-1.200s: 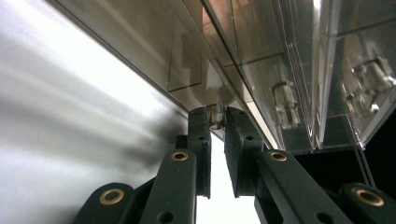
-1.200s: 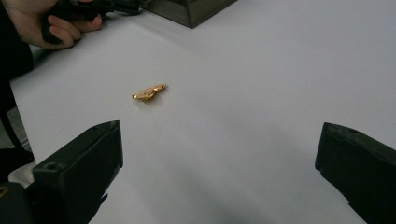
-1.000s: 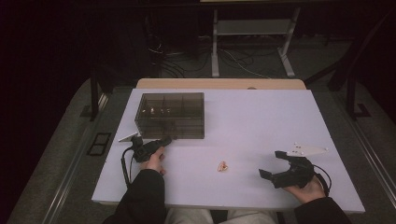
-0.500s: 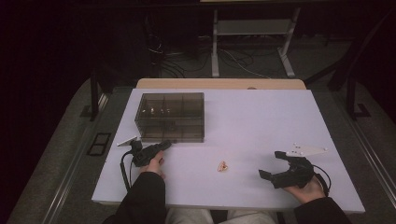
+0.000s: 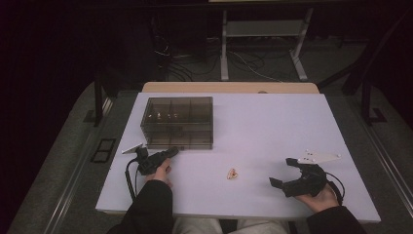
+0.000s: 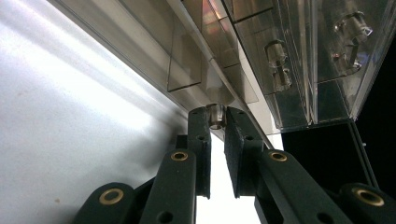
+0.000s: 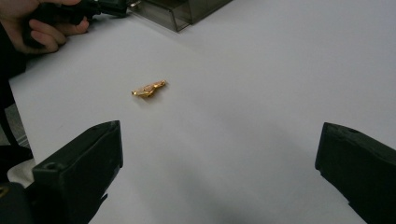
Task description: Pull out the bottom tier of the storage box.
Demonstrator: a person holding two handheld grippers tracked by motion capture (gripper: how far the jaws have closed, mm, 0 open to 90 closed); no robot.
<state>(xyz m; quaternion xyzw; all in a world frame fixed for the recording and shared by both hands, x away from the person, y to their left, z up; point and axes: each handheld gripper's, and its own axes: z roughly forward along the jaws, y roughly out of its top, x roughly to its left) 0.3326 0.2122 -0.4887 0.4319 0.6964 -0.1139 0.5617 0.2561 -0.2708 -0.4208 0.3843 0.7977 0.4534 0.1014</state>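
Observation:
A smoked clear box [image 5: 178, 122] with small drawers stands at the left back of the white table [image 5: 272, 126]. My left gripper [image 5: 173, 151] lies at the box's near side. In the left gripper view its jaws [image 6: 215, 122] are shut on a small clear drawer knob [image 6: 215, 113] low on the box front [image 6: 289, 60]. My right gripper [image 5: 281, 171] rests near the front right with its jaws wide open and nothing between them [image 7: 222, 140]. A small gold piece [image 5: 233, 173] lies on the table between the two grippers, ahead of the right jaws [image 7: 149, 88].
More clear knobs [image 6: 275, 65] show on the drawers beside the gripped one. A cable [image 5: 130, 178] trails from the left gripper over the table's near left edge. Past the table's far edge are a wooden strip [image 5: 229, 87], metal stand legs [image 5: 224, 53] and floor cables.
The left gripper has edged slightly toward the person while still at the box front. The right gripper and the gold piece have stayed in place.

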